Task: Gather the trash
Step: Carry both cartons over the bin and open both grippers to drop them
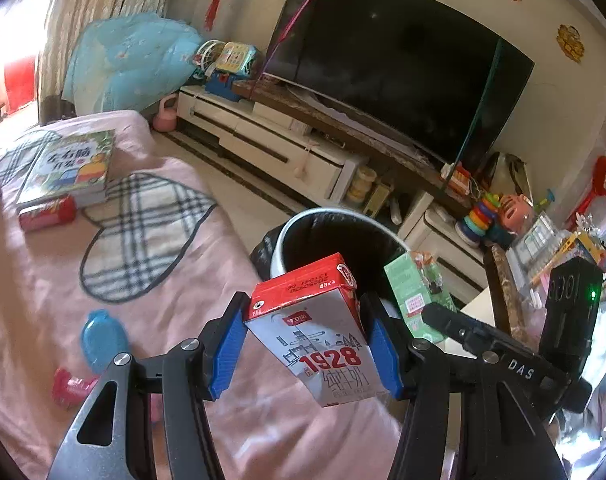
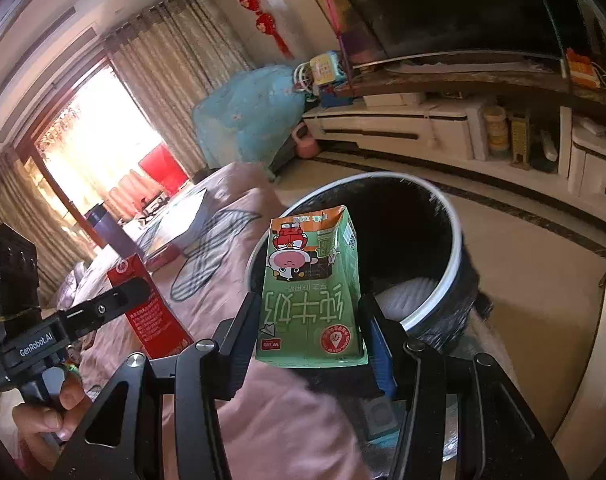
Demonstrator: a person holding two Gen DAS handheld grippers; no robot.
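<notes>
In the left wrist view, a stack of picture books (image 1: 69, 168) lies at the upper left on the pink blanket (image 1: 151, 320), with a red packet (image 1: 47, 216) just beside it at its lower edge. Lower left, a blue lid (image 1: 103, 340) and a small pink toy (image 1: 69, 388) rest on the same blanket. At the lower centre the left gripper (image 1: 305, 344) has its blue fingers (image 1: 227, 348) clamped on the two sides of a red and grey milk carton (image 1: 319, 336), which is tilted and held in the air in front of the trash bin (image 1: 283, 248). The bin, lined with a black bag, stands on the floor at the blanket's edge, below the television (image 1: 403, 68). To the right of centre the right gripper (image 1: 447, 320) reaches in holding a green milk carton (image 1: 415, 296) near the bin's rim. In the right wrist view, a person's hand (image 2: 47, 416) at the lower left grips the handle of the left gripper, and the red carton shows beside it. In the centre the fingers (image 2: 239, 344) of the right gripper grasp the green carton upside down, in front of the bin's open mouth.
</notes>
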